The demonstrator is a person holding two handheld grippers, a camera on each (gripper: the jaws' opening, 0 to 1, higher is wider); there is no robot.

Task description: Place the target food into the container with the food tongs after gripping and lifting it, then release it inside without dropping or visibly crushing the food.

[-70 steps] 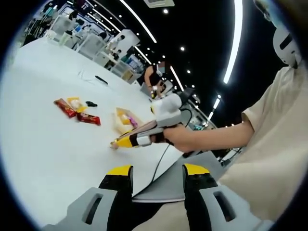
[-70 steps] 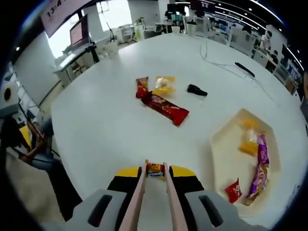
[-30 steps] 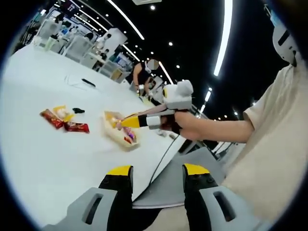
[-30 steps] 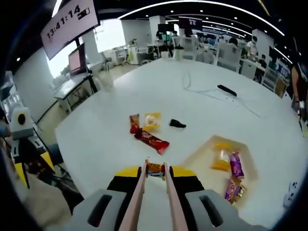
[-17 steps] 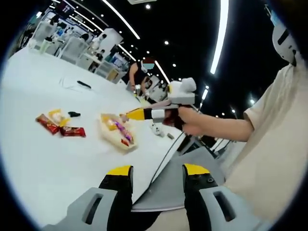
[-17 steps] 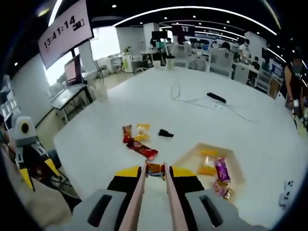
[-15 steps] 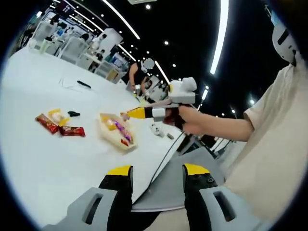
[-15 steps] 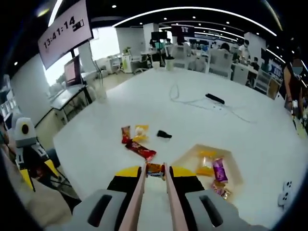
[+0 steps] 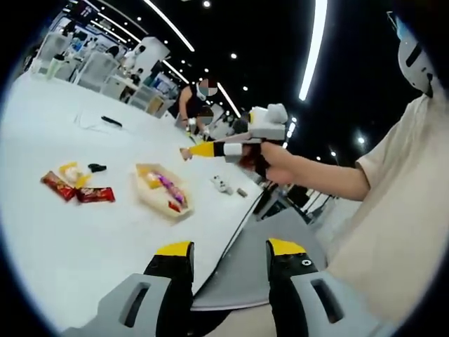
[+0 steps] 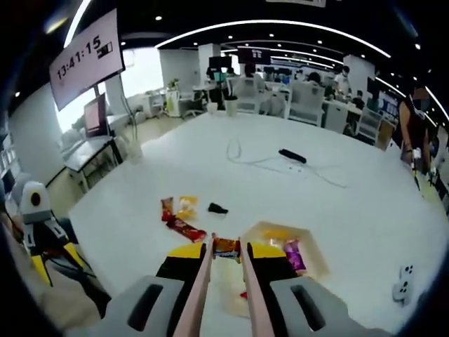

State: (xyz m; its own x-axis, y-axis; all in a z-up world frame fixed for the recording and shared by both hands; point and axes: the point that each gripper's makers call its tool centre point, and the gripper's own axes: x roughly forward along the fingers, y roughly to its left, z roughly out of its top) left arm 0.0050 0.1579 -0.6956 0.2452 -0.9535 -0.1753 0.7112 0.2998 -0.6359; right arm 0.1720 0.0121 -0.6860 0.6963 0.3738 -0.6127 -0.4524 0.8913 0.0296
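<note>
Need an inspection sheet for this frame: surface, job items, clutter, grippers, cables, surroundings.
Surface: white table, large and bare in most parts.
Job's things: beige tray holding wrapped snacks; food tongs pinching a small snack at the tips; red snack bars and a yellow packet loose on the table.
Clutter: small black object; black remote-like bar.
Grippers: right hand-held gripper raised above the tray, clamping the tongs; left hand-held gripper open, empty.
Cables: thin cable across the table.
Surroundings: open office, wall clock display, people standing behind.
</note>
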